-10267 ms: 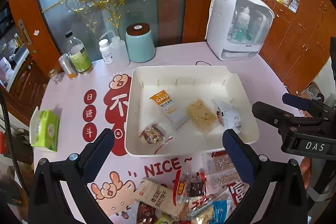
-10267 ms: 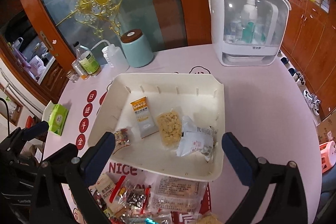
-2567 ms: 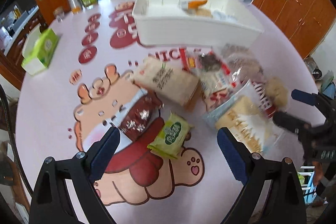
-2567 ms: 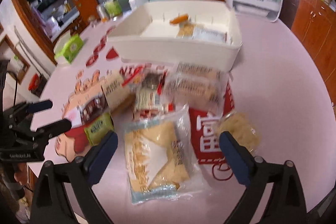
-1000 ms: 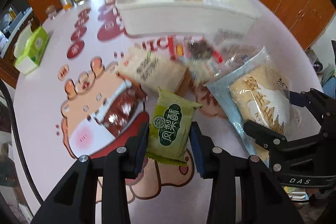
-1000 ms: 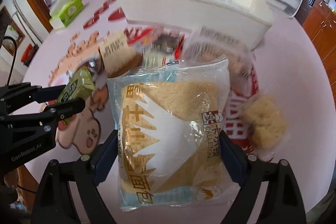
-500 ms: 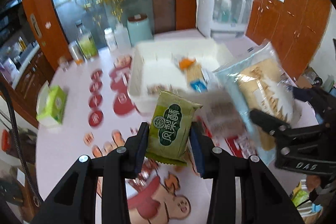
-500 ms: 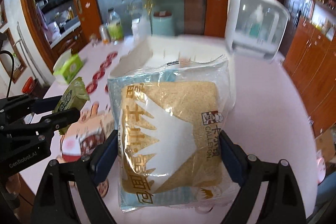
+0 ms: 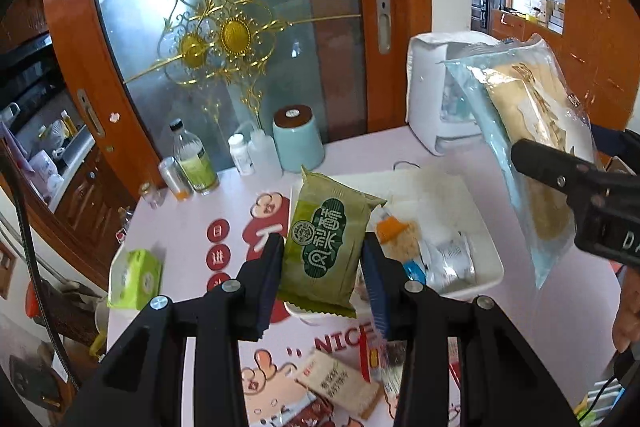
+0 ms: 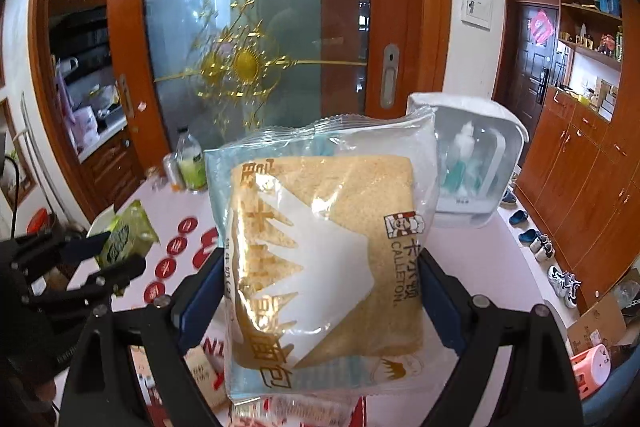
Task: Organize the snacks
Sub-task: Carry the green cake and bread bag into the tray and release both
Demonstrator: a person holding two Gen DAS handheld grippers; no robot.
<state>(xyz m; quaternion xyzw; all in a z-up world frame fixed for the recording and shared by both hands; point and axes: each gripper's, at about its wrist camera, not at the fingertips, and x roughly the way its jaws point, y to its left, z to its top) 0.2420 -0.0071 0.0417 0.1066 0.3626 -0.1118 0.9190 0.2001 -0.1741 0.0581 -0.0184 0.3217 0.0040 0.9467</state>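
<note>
Left gripper [image 9: 324, 259]: narrowly parted, clamped on both sides of green snack packet [image 9: 328, 243], matte foil, crimped ends, pillow-shaped, raised off the table. Beyond and below its fingertips: white plastic tray [image 9: 486, 267], rectangular, shallow, with small wrapped snacks inside. Nearer, under the fingers: loose packets on pink printed tabletop [image 9: 180, 227]. Right gripper [image 10: 320, 279]: spread wide, pressed against both edges of bagged bread slice [image 10: 324, 247], clear crinkly film, square, spongy tan crumb, held upright in the air.
</note>
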